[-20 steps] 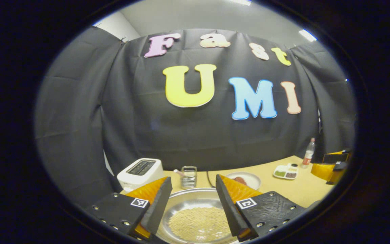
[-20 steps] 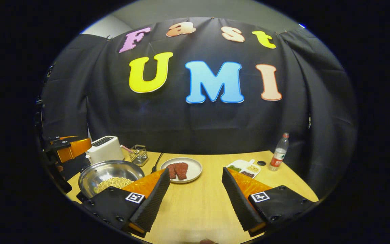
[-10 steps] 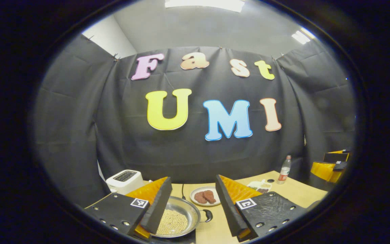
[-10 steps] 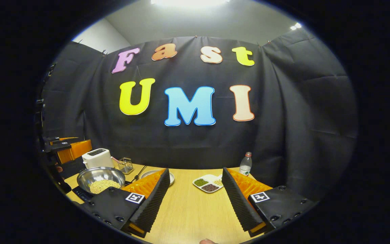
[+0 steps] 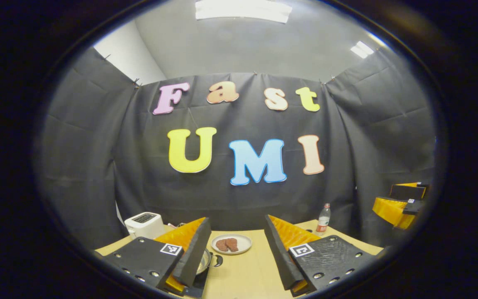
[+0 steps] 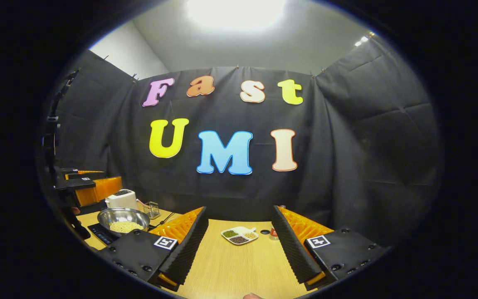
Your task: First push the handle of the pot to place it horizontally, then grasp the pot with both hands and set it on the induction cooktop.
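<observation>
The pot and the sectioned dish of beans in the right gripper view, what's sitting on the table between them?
In the right gripper view, the right gripper's own near finger stands between the pot and the sectioned dish; past its tip, bare table.

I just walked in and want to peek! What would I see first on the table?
A shiny pot full of pale beans sits on the dark induction cooktop at the table's left end. A white toaster stands behind it. Mid-table lies a little tray of coloured beans, seen between the right gripper's open fingers.
</observation>
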Demonstrator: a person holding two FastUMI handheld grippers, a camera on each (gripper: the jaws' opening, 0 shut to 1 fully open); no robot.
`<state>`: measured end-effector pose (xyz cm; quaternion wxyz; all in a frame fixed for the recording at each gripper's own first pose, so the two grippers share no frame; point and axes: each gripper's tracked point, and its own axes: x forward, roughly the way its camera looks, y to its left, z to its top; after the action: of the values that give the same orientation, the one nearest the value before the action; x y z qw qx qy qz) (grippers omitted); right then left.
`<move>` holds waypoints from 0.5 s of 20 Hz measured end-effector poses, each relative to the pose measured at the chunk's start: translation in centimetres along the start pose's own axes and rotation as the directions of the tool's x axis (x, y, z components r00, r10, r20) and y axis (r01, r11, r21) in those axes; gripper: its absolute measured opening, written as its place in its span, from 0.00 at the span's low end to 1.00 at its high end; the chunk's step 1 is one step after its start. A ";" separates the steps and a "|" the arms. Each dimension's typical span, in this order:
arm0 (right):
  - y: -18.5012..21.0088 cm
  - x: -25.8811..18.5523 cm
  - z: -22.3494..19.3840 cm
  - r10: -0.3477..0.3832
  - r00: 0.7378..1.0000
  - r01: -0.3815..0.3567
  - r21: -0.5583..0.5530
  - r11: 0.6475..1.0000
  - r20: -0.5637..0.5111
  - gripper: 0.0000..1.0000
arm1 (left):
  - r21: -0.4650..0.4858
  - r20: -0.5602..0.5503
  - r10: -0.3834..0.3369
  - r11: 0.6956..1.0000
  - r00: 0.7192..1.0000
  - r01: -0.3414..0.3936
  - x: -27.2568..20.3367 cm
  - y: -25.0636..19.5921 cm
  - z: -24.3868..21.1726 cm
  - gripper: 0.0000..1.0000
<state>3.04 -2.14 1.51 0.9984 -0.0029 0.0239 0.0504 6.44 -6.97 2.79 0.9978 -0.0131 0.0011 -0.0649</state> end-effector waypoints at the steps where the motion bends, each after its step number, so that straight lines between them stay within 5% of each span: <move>1: -0.2 -0.5 0.3 0.001 1.000 -0.001 0.003 1.000 0.005 0.97 | -0.004 0.005 -0.003 1.000 1.000 0.003 -0.5 -0.5 0.5 0.73; 10: 0.0 -3.8 1.4 -0.060 0.998 0.059 0.047 0.997 0.023 0.97 | 0.019 0.024 -0.051 0.999 0.998 0.051 -3.8 -1.0 1.9 0.78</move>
<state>-0.67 -2.54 3.14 0.9995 0.0202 0.0126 0.0202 2.54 -7.43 4.75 0.9958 -0.0047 -0.0121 -0.0903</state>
